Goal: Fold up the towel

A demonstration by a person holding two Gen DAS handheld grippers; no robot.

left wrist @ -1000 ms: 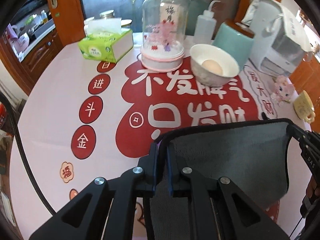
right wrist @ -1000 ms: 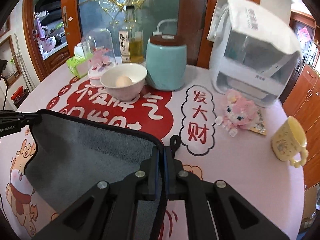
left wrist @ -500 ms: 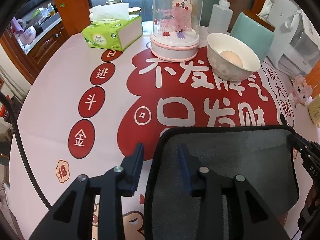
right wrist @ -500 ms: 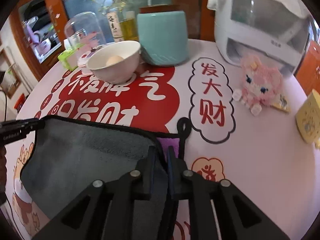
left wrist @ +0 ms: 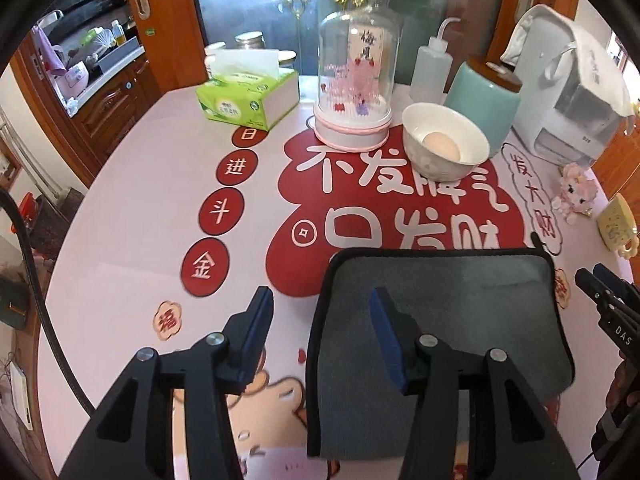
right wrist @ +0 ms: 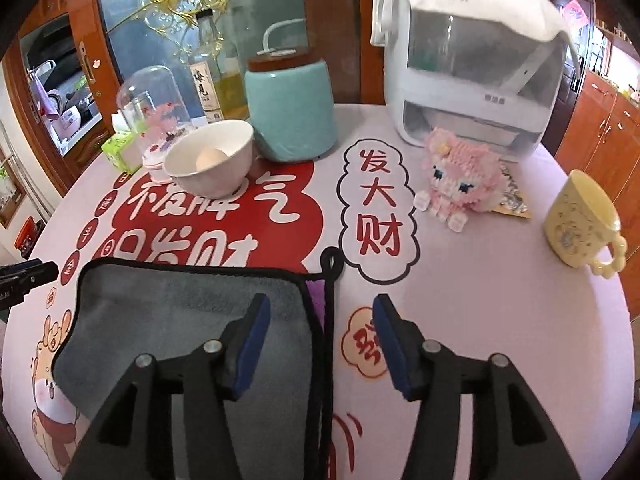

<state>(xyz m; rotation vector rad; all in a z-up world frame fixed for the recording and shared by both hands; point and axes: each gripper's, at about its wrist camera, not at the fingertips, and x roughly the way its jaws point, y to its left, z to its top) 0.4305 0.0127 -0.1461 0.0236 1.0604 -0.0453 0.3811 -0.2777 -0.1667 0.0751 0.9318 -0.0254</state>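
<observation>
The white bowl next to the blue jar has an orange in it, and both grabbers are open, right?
Not quite. The white bowl beside the blue jar holds an egg, not an orange; the right wrist view shows it clearly. The left gripper and right gripper are indeed both open.

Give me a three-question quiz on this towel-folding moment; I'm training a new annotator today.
1. True or false: the left gripper has its jaws shut on the grey black-edged towel.
2. What lies in the white ceramic bowl: A) egg B) spoon C) nothing?
3. Fill in: beside the towel's hanging loop, a ____ underside shows.

Key: 1 false, both the left and right gripper are open; 2 A; 3 purple.
</observation>
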